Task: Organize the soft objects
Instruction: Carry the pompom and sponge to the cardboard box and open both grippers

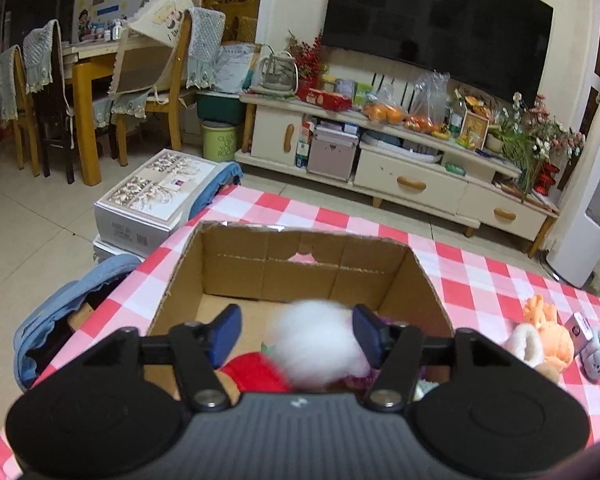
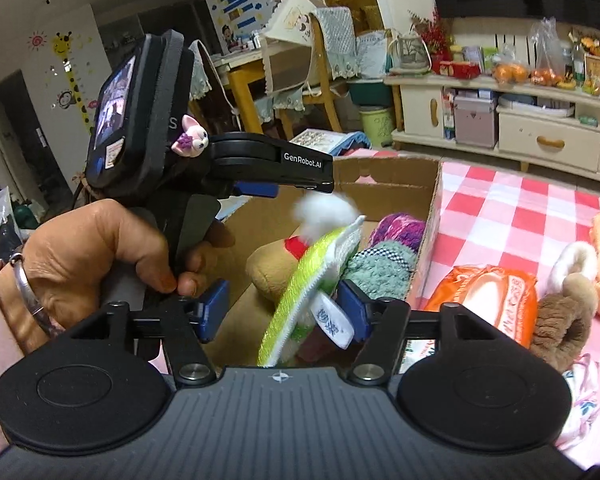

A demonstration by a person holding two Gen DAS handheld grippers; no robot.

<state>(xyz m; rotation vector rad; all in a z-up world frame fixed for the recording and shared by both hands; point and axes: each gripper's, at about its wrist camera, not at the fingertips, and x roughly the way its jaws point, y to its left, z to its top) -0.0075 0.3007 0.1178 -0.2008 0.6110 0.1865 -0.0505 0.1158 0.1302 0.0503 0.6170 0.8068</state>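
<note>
Left gripper (image 1: 296,334) hovering over the box (image 1: 420,276), jaws spread wide, white puff (image 1: 314,346) blurred between the pads and seemingly dropping free. Right gripper (image 2: 282,306) gaping just as wide, green cloth (image 2: 300,280) and its tag standing loose between the pads, gripped by neither. Lying inside the box already: tan plush (image 2: 268,270), teal and purple knits (image 2: 384,264). Waiting on the checked table (image 1: 480,280): orange plush (image 1: 552,336), fleece slipper (image 2: 572,268), orange packet (image 2: 488,292). Judging best: keeping both sets of jaws apart, lifting straight up to avoid snagging fluff, then reaching right for the nearest toy.
</note>
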